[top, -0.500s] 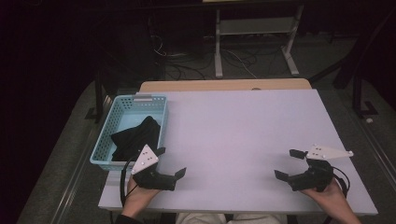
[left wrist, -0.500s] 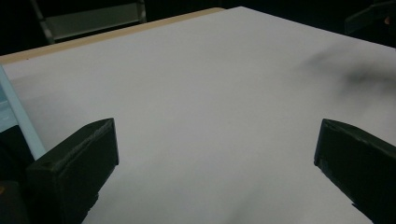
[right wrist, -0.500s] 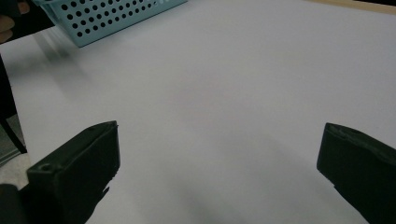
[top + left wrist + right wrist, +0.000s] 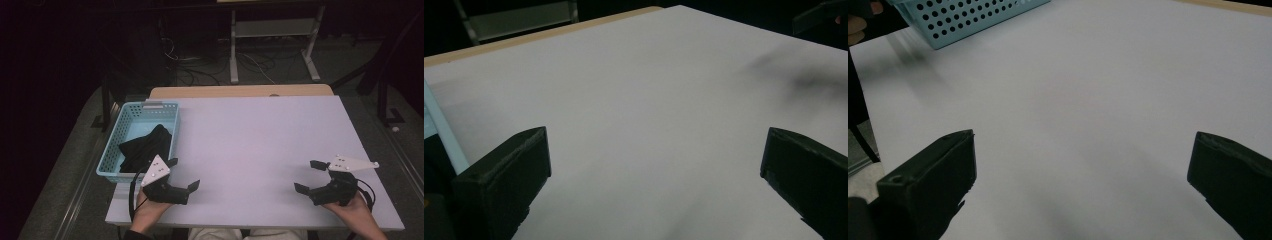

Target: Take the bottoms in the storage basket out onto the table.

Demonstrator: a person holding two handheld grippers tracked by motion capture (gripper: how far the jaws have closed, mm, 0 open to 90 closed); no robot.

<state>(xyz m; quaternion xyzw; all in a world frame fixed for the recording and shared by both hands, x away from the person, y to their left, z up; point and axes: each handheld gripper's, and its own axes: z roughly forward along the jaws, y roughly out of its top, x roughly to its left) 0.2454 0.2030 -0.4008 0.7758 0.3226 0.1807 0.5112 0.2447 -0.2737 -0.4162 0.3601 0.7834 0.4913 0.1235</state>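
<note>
Both jaws wide, nothing held, table bare between them.

At frame left the blue basket (image 4: 137, 142) holds the dark cloth (image 4: 145, 147); my left gripper (image 4: 184, 175) gapes just beside its near corner. Best approach, I'd judge: reach over the rim and pinch a raised fold. Lower right, my right gripper (image 4: 310, 176) waits open.

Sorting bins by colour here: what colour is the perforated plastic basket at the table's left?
Light blue; the perforated plastic basket shows best in the high view.
</note>
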